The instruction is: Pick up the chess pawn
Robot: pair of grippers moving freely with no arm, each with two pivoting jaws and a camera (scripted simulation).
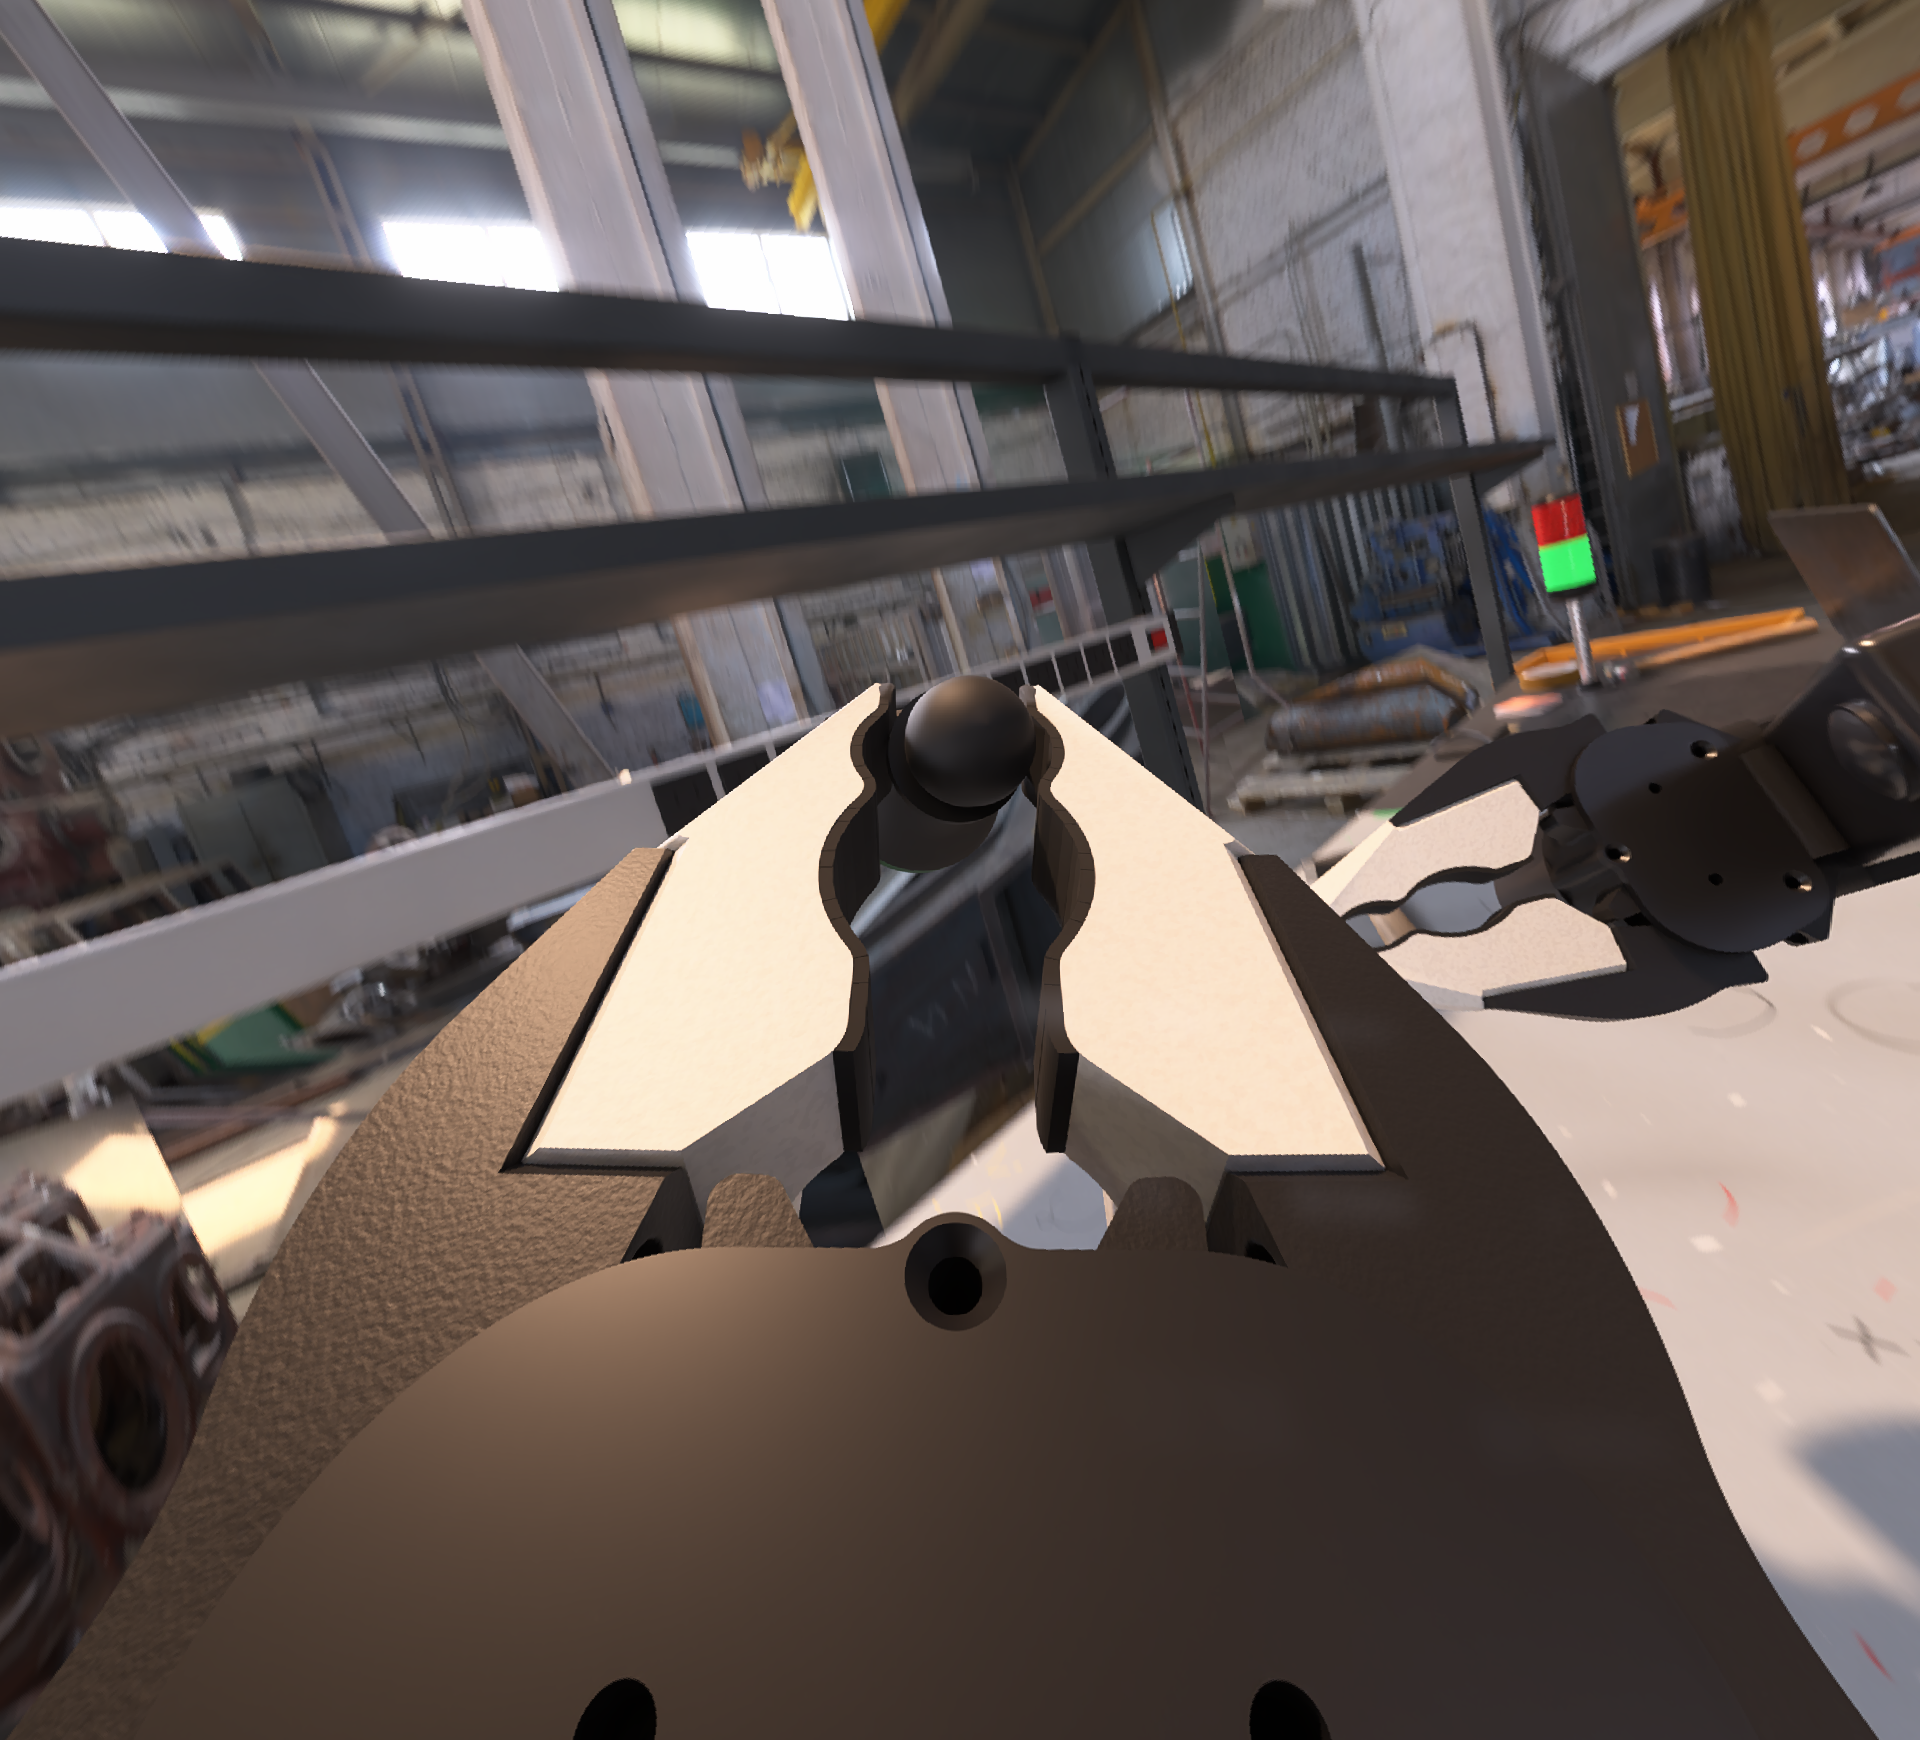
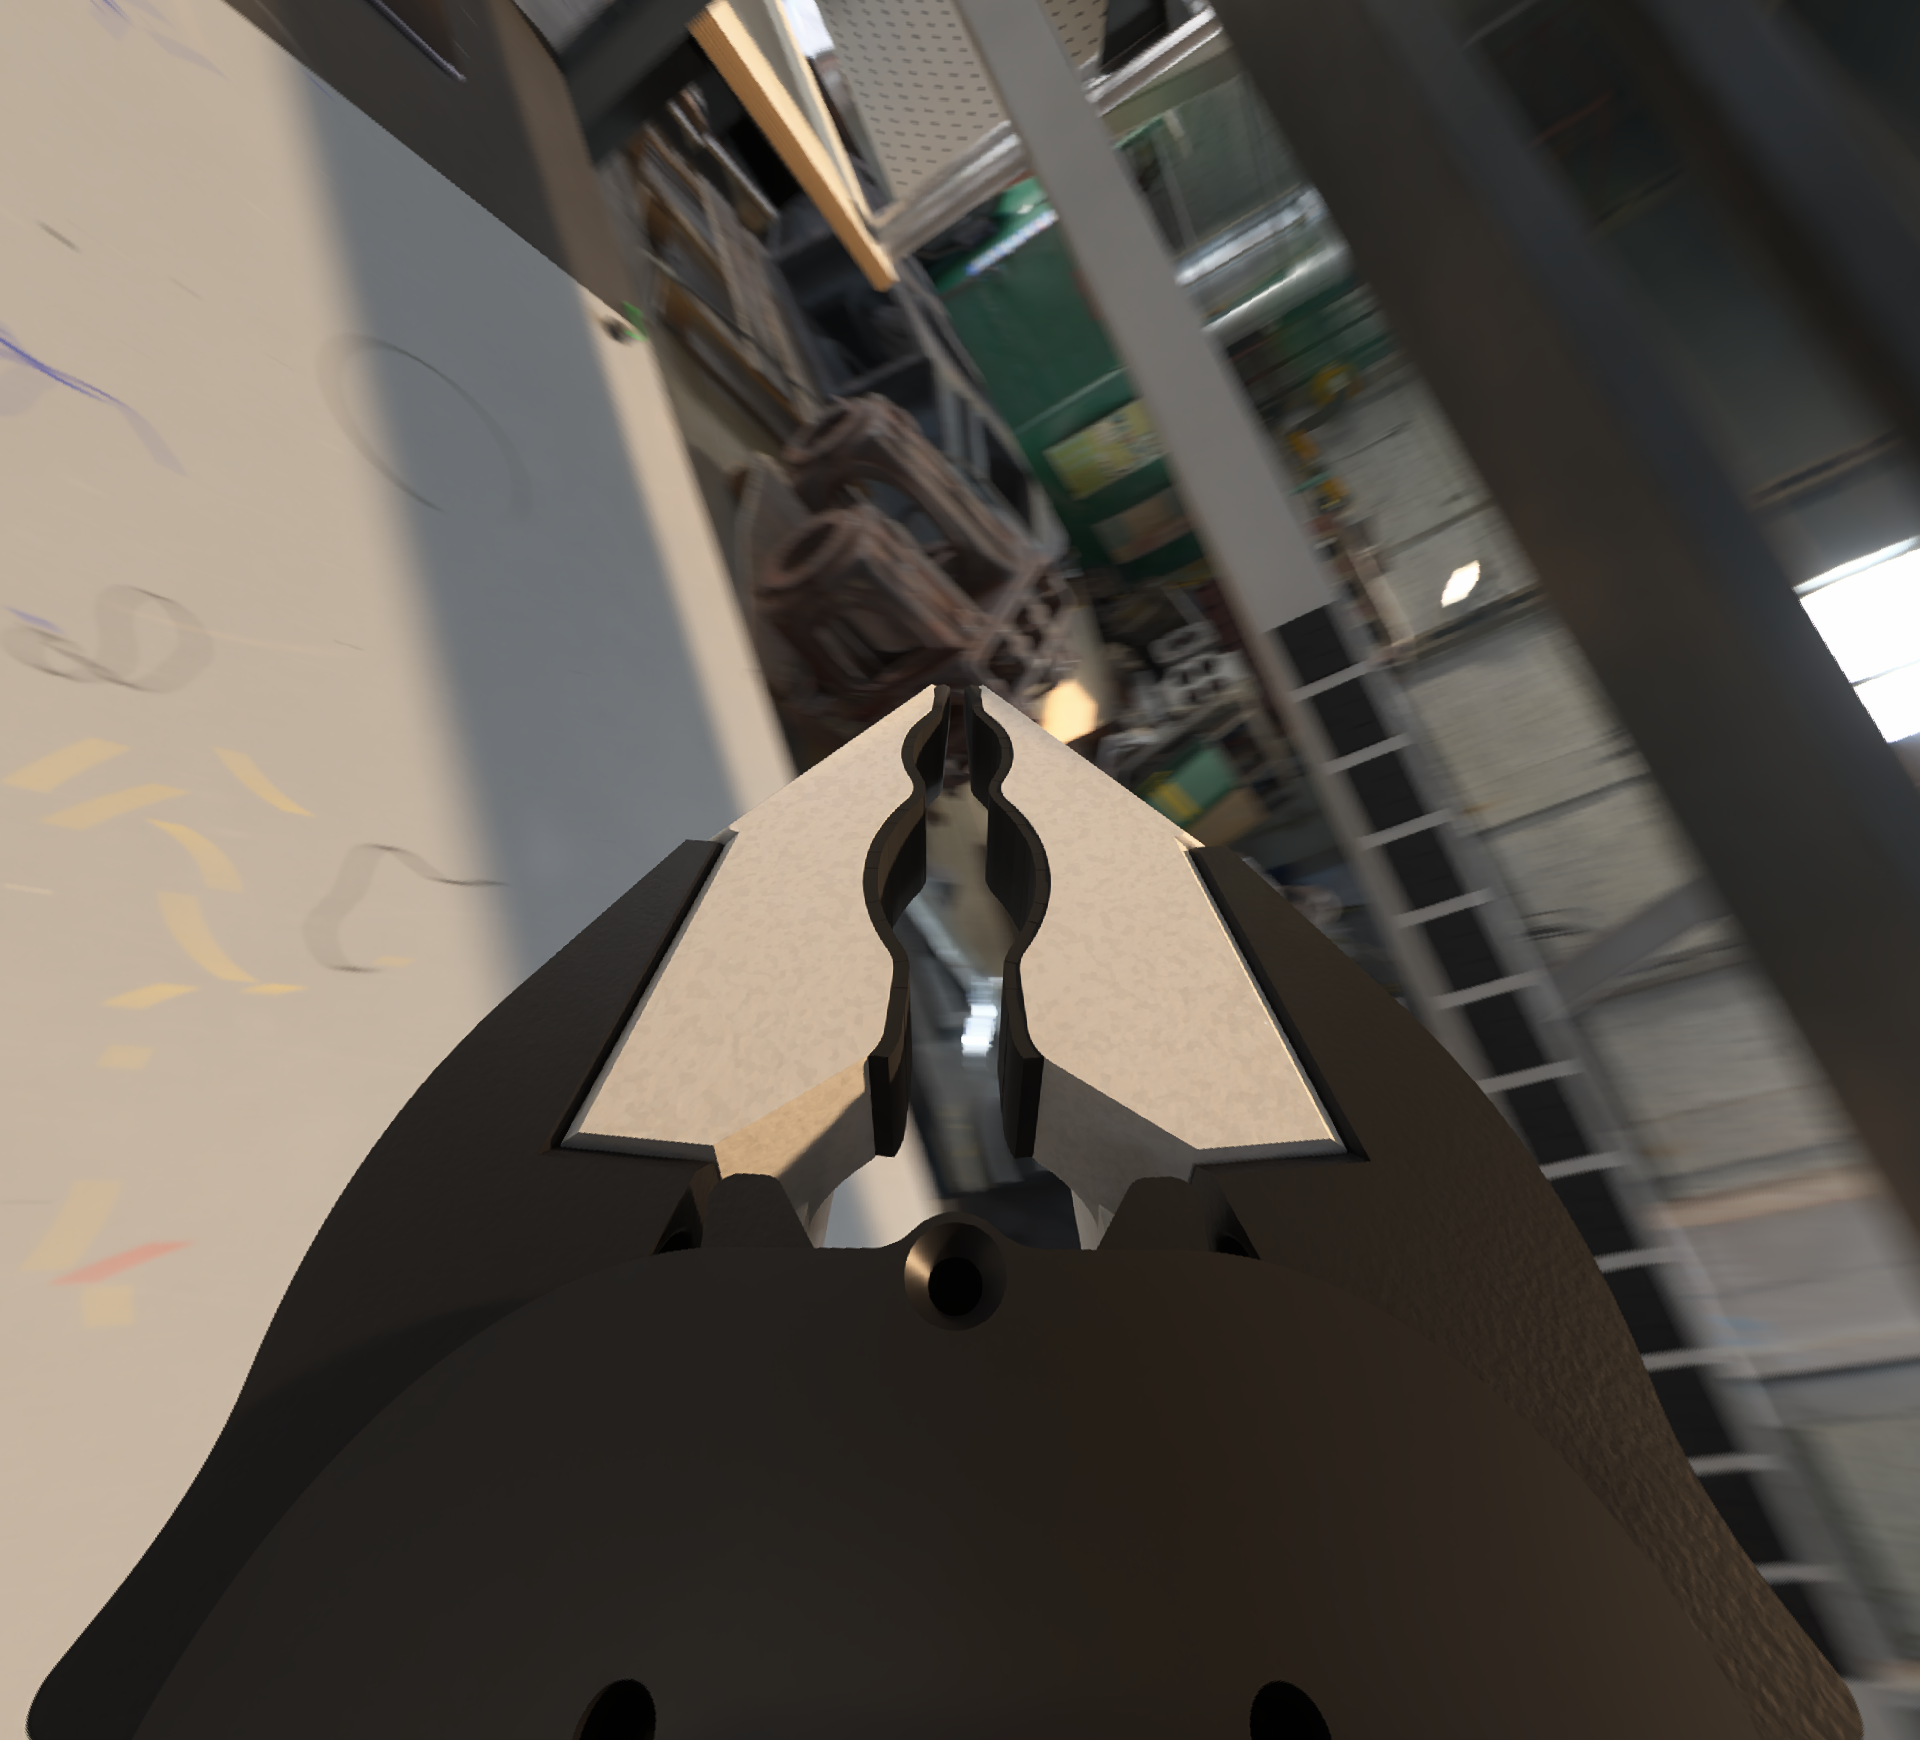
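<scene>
Left tool (image 1: pixel 961 734) clamps the chess pawn (image 1: pixel 966 750) by its round head at the fingertips, clear above the desk (image 1: pixel 1714 1275); right tool (image 2: pixel 958 698), nearly closed, holds nothing.

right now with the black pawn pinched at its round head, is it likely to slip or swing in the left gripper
The chess pawn looks hard and glossy, so it is probably stiff but somewhat slippery. The left gripper holds only its ball-shaped head at the very fingertips, so it could pivot or pop out if jolted. The notched fingertips cupping the ball likely help.
</scene>
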